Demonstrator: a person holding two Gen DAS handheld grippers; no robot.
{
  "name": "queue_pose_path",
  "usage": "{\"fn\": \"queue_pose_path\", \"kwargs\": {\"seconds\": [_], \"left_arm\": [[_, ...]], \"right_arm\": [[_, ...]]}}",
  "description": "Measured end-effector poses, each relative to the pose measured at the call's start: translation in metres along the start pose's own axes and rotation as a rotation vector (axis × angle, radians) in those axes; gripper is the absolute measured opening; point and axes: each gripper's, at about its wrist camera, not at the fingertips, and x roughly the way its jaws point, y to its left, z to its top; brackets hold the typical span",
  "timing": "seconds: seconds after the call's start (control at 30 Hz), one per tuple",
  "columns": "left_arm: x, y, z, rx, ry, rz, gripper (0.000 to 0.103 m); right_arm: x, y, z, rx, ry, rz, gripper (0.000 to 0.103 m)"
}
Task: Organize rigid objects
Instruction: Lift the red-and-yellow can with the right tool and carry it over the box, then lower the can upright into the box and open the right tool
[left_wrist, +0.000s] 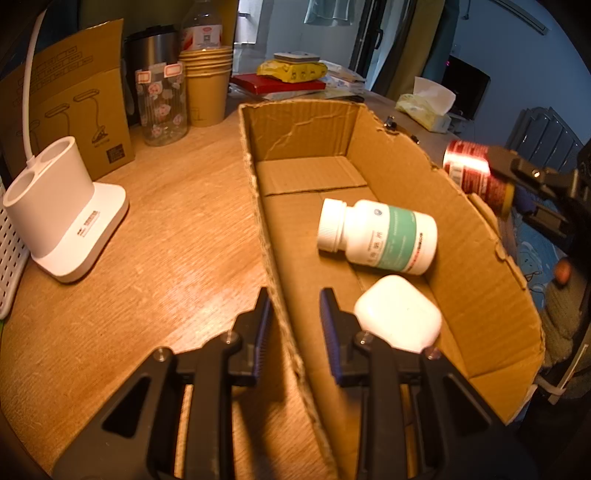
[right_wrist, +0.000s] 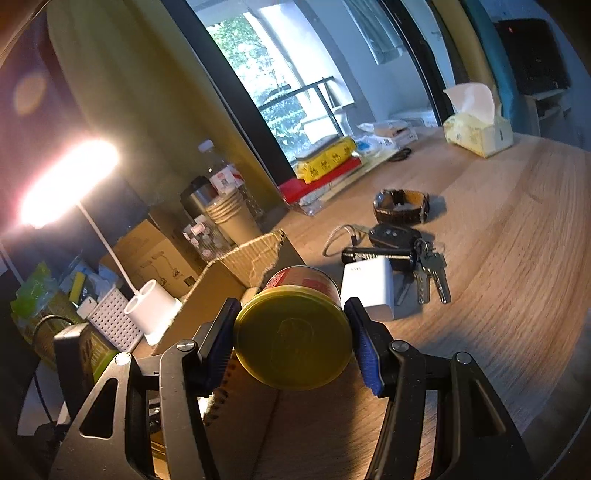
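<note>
An open cardboard box (left_wrist: 480, 258) lies on the wooden table; it also shows in the right wrist view (right_wrist: 229, 273). Inside lie a white pill bottle (left_wrist: 380, 236) with a green label, on its side, and a white earbud case (left_wrist: 399, 314). My left gripper (left_wrist: 295, 321) is open and straddles the box's left wall (left_wrist: 273, 295). My right gripper (right_wrist: 293, 339) is shut on a red can with a gold end (right_wrist: 295, 336), held level above the box's right wall; the can shows in the left wrist view (left_wrist: 476, 173) too.
On the table right of the box lie a white charger (right_wrist: 369, 286), keys with a fob (right_wrist: 417, 254) and a watch (right_wrist: 400, 206). A tissue box (right_wrist: 476, 133) stands farther back. A white lamp base (left_wrist: 62, 214), a glass jar (left_wrist: 162, 107) and paper cups (left_wrist: 207, 85) stand to the left.
</note>
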Motion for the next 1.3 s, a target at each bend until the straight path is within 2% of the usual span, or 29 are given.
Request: {"fn": "queue_pose_path", "kwargs": {"seconds": [0.37,0.77,1.17,1.3], "left_arm": [[0.000,0.000,0.000,0.000,0.000,0.000,0.028],[0.000,0.000,0.000,0.000,0.000,0.000,0.028],[0.000,0.000,0.000,0.000,0.000,0.000,0.028],[0.000,0.000,0.000,0.000,0.000,0.000,0.028]], "right_arm": [[-0.009,0.038,0.006,-0.093,-0.038,0.059,0.061],[0.007,0.065,0.006,-0.161,0.001,0.104,0.060],[0.031,0.086,0.006,-0.257,0.042,0.058,0.060],[0.039,0.090,0.005,-0.310,0.050,0.002,0.060]]}}
